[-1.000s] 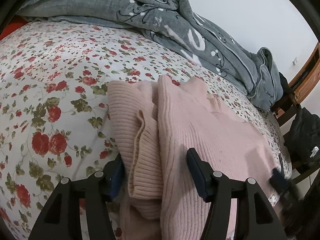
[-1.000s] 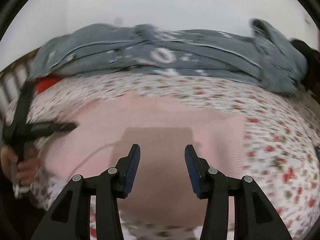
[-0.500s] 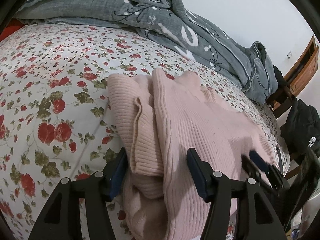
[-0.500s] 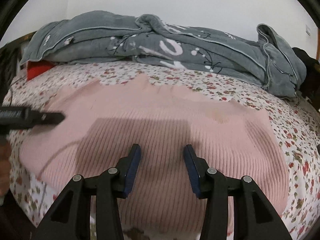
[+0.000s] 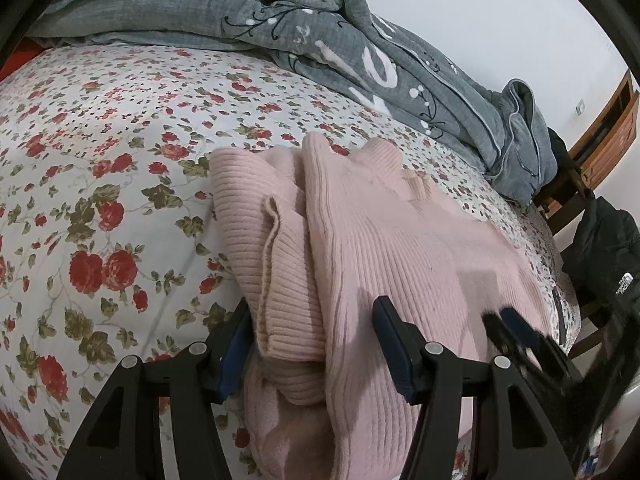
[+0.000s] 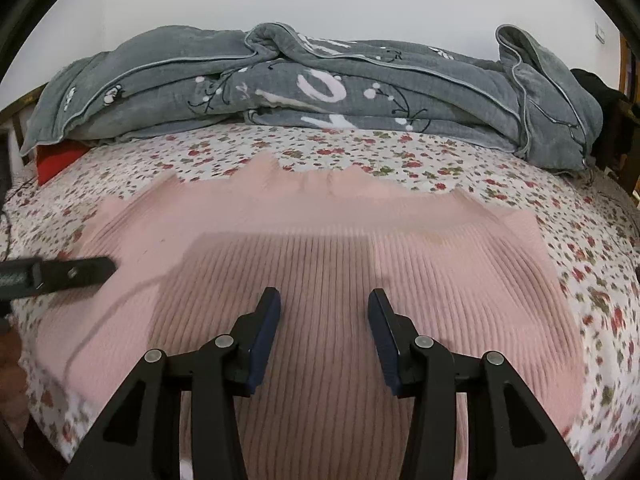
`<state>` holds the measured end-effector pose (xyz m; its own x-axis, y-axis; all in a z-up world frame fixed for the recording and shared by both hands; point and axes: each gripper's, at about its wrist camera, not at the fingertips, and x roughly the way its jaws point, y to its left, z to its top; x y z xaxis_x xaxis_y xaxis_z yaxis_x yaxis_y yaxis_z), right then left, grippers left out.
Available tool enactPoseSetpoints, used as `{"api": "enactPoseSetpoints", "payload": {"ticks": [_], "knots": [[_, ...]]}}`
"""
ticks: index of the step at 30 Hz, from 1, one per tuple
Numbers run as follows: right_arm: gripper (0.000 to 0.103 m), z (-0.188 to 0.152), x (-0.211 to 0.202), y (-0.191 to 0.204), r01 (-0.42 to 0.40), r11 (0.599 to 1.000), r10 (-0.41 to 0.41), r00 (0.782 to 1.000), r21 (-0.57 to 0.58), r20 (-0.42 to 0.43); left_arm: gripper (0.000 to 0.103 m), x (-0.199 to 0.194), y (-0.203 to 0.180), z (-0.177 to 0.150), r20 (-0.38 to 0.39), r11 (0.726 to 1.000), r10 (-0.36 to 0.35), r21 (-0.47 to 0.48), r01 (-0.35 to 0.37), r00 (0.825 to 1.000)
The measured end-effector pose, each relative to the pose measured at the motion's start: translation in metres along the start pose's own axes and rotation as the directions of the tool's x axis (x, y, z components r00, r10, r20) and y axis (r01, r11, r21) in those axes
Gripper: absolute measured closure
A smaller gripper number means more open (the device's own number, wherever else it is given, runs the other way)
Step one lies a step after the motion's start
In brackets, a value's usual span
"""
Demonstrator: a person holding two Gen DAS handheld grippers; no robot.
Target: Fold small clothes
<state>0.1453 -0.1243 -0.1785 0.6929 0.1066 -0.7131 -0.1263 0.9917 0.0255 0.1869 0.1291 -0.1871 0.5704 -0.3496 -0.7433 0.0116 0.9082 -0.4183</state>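
A pink ribbed knit sweater (image 6: 320, 248) lies flat on the floral bed sheet (image 6: 440, 152), with a sleeve folded under its left side (image 5: 276, 264). My left gripper (image 5: 312, 344) is open, its jaws on either side of the folded sleeve cuff at the sweater's left edge. My right gripper (image 6: 322, 332) is open and empty, low over the sweater's lower middle. The right gripper also shows blurred in the left wrist view (image 5: 520, 340), and the left gripper shows at the left edge of the right wrist view (image 6: 60, 274).
A crumpled grey quilt (image 6: 320, 88) lies along the back of the bed. A red item (image 6: 56, 160) sits at the back left. A wooden chair with a black jacket (image 5: 604, 256) stands beside the bed on the right.
The right gripper has come down and forward over the sweater's lower middle. The left gripper has stayed at the folded sleeve, shifting only slightly. Both stay open.
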Motion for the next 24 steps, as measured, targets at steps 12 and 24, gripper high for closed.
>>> {"api": "enactPoseSetpoints", "payload": {"ticks": [12, 24], "knots": [[0.060, -0.044, -0.066, -0.026, -0.206, 0.979, 0.205, 0.978, 0.014, 0.048, 0.080, -0.019, -0.005, 0.013, -0.005, 0.997, -0.038, -0.070, 0.037, 0.999], [0.060, -0.053, -0.105, -0.141, -0.135, 0.977, 0.123, 0.989, 0.163, 0.083, 0.081, -0.055, -0.130, 0.042, 0.062, 0.999, -0.012, 0.053, 0.009, 0.998]]}}
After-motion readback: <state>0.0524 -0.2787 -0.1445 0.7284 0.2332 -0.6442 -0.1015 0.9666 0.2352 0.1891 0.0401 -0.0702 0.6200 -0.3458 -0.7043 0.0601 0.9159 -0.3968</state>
